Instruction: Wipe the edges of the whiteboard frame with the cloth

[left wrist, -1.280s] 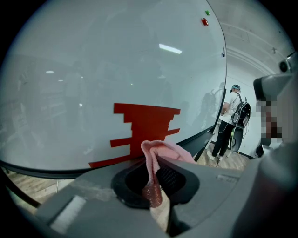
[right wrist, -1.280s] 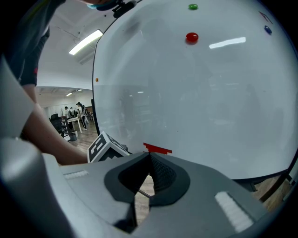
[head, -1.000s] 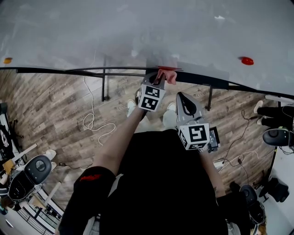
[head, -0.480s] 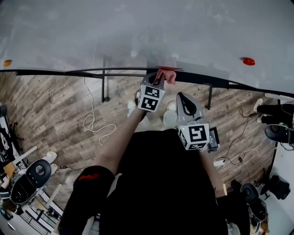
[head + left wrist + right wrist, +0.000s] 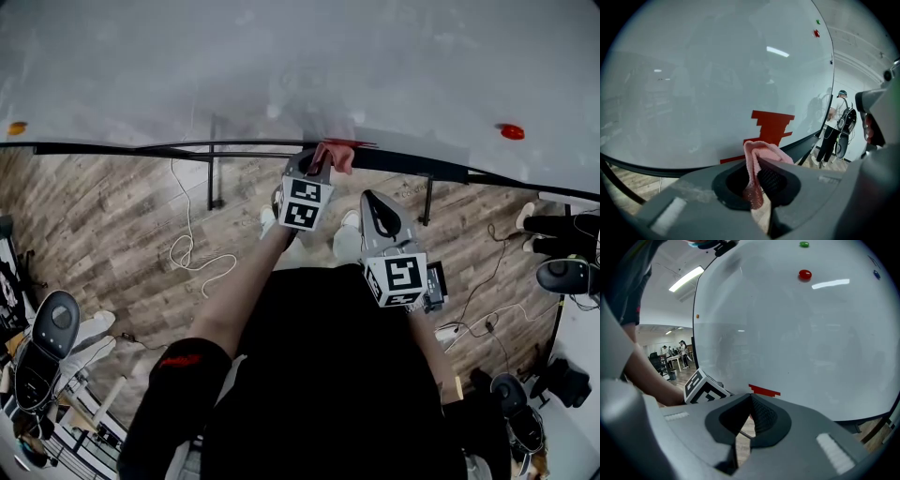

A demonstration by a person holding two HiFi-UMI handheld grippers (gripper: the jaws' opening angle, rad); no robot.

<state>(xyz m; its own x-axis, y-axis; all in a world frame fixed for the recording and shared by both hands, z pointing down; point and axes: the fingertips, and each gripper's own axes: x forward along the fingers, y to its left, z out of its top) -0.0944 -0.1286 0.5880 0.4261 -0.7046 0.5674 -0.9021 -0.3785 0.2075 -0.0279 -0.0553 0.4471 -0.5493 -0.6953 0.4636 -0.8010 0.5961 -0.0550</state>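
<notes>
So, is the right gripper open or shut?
Shut and empty: the right gripper has its jaws together at the tips, with nothing between them. The cloth is in the left gripper.

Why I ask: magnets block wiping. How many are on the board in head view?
2: an orange magnet far left, a red magnet at right. More may sit out of frame.

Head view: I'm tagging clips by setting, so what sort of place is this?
Likely an open-plan office or lab: a big freestanding whiteboard, office chairs on wood-look flooring, and desks farther back.
</notes>
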